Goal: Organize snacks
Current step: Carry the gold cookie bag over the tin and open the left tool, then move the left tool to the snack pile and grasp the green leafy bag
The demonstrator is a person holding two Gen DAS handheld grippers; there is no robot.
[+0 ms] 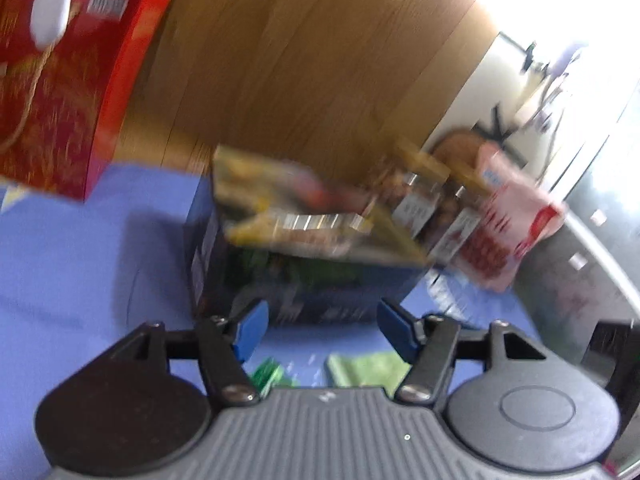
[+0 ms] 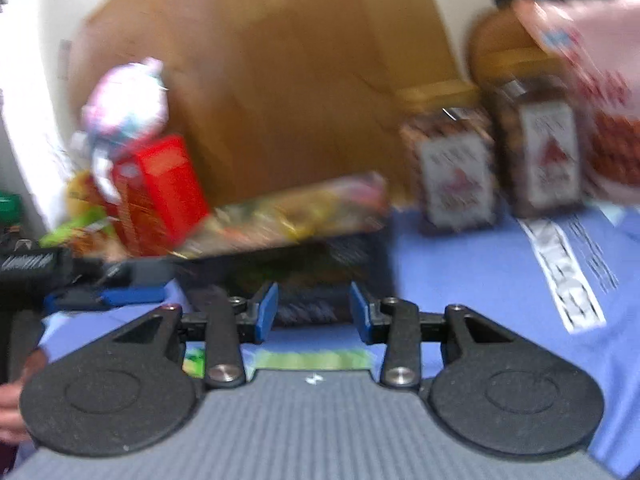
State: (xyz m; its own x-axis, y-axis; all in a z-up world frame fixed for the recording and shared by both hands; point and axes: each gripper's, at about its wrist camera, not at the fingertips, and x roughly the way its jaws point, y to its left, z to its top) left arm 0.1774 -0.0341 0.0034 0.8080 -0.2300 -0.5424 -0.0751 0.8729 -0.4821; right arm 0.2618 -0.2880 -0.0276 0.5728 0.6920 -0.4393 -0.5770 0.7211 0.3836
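Both the left gripper (image 1: pixel 318 330) and the right gripper (image 2: pixel 314 312) have their blue fingers apart, holding nothing, near a dark blue cardboard box (image 1: pixel 304 280) on the blue cloth (image 1: pixel 80 260).

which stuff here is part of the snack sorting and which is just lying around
Belongs to the job:
- red box
- dark blue box with a flat snack packet on top
- two jars of nuts
- pink bag
- green packets

Just there:
- blue cloth
- wooden board behind
- both grippers, open, holding nothing
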